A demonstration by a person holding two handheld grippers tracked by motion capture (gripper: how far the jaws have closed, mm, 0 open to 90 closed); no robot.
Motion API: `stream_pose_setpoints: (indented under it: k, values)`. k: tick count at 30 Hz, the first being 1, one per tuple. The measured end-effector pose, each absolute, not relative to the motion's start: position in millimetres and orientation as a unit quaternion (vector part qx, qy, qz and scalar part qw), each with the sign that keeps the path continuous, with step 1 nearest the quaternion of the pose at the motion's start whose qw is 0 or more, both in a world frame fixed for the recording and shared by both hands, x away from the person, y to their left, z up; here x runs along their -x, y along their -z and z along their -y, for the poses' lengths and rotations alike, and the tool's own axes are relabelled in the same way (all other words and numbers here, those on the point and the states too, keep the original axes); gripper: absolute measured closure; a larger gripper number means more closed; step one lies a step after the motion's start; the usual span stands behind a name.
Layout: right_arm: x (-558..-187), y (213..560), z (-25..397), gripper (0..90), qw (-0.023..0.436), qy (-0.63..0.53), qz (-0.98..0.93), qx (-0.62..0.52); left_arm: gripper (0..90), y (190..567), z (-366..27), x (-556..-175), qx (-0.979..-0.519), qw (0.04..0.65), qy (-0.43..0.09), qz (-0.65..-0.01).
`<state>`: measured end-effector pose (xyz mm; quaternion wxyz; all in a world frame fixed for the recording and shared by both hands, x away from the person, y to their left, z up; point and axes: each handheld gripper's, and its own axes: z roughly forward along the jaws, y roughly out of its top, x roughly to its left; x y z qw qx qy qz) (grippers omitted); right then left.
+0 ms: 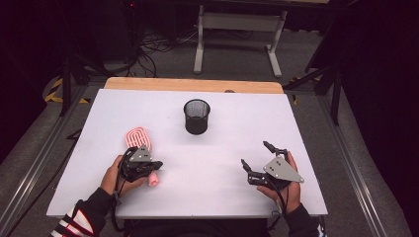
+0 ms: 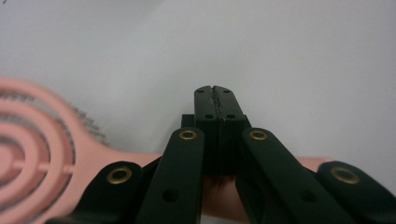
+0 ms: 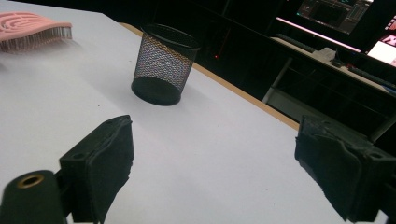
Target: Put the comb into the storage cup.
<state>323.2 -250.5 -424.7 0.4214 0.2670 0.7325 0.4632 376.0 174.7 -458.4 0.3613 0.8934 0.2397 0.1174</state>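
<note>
One looped pink plastic hairbrush [image 1: 139, 139]; round black mesh cup [image 1: 196, 116].

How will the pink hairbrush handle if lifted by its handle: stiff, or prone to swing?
Likely stiff: the pink hairbrush looks like moulded plastic with an open looped head. Probably light, since the head is mostly gaps. It may pivot head-down, because the left gripper sits over the handle, well off the head; the smooth handle could slip.

One pink hairbrush [image 1: 139, 139] lies at the lower left of the high view. One black mesh cup [image 1: 196, 116] stands near the centre. There are two handheld grippers: the left gripper [image 1: 141, 163] at lower left and the right gripper [image 1: 258, 157] at lower right. All are on one white table [image 1: 237, 123].
</note>
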Motion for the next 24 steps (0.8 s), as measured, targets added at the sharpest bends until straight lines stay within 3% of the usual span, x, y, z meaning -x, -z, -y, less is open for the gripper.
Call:
stream_pose_setpoints:
  k: [24]
  values:
    - [-326.7, 426.8, 247.3, 12.8, 0.414, -0.455, -0.744, -0.259, 90.0, 458.1, -222.7, -369.4, -0.888, 0.346, -0.114, -0.280]
